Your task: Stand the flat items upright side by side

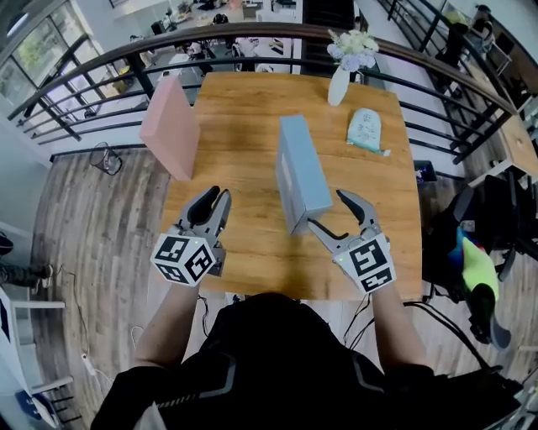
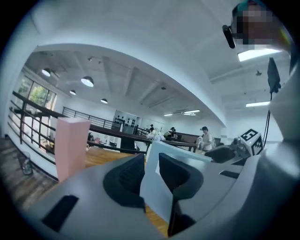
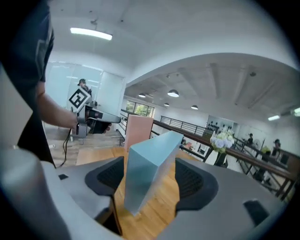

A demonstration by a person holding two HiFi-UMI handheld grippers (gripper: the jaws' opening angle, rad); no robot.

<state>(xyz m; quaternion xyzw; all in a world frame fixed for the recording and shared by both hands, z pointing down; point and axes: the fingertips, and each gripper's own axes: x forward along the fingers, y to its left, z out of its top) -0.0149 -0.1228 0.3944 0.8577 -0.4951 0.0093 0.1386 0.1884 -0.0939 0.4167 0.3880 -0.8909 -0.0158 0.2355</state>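
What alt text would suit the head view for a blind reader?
Seen from above, a person holds two grippers over a wooden table: the left gripper empty, the right gripper open just beside an upright blue box. A pink box stands upright at the table's left edge, and a white vase of flowers sits at the far side.

Left box [image 1: 171, 126] and centre box [image 1: 301, 172] apart on table [image 1: 244, 109], vase [image 1: 338, 86] behind

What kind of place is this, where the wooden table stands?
Probably a mezzanine in an open office: a curved dark metal railing runs behind the square wooden table, what look like desks on a lower floor show beyond it, and round ceiling lamps hang overhead.
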